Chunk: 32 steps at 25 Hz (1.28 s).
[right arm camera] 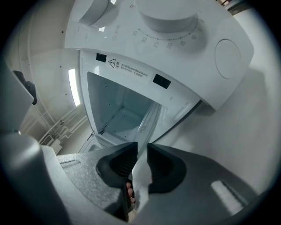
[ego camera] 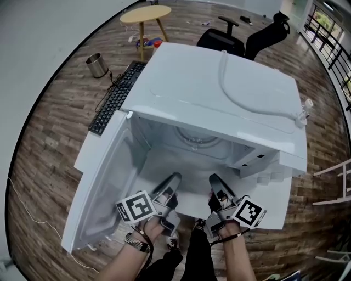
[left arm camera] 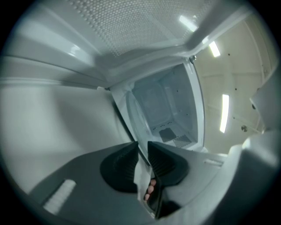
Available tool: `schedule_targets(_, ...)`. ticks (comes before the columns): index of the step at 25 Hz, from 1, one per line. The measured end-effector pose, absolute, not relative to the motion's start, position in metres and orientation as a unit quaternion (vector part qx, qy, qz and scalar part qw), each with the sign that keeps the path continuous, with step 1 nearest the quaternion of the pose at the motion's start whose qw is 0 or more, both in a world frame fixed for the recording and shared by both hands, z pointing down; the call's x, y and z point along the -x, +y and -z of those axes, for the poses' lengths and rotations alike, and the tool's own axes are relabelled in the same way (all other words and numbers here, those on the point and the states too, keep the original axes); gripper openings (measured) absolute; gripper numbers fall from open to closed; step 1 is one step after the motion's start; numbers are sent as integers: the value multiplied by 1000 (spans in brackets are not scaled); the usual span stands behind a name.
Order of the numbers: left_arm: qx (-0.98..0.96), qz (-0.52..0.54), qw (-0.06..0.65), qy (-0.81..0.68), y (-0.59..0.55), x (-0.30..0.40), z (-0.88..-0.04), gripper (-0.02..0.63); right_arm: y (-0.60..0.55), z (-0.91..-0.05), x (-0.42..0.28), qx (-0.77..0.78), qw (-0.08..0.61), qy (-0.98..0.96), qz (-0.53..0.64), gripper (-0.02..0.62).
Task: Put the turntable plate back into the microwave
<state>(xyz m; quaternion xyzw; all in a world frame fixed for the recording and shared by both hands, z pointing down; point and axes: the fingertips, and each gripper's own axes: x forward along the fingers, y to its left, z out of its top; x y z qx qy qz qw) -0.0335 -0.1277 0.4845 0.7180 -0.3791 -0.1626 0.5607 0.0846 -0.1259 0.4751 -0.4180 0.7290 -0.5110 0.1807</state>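
Note:
The white microwave (ego camera: 219, 82) stands with its door (ego camera: 101, 186) swung open to the left. The clear glass turntable plate (ego camera: 196, 144) sits in the mouth of the cavity, held at its near rim by both grippers. My left gripper (ego camera: 173, 184) is shut on the plate's left side, and my right gripper (ego camera: 215, 184) is shut on its right side. In the left gripper view the plate's edge (left arm camera: 131, 112) runs from between the jaws of the left gripper (left arm camera: 142, 151) toward the cavity. The right gripper view shows the same edge (right arm camera: 149, 121) leaving the right gripper (right arm camera: 142, 151).
A white hose (ego camera: 230, 88) lies on top of the microwave. A black keyboard (ego camera: 115, 99) lies left of it, with a metal bin (ego camera: 97, 65) beyond. A round wooden table (ego camera: 145, 13) and a black office chair (ego camera: 247, 35) stand behind. The control dials (right arm camera: 167, 17) sit right of the cavity.

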Motion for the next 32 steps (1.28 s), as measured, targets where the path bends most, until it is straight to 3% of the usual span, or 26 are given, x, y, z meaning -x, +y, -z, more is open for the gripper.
schedule_targets(32,-739,163,544,-361,-166,26,-479,78,-161,-472,-96,448,194,719,495,71)
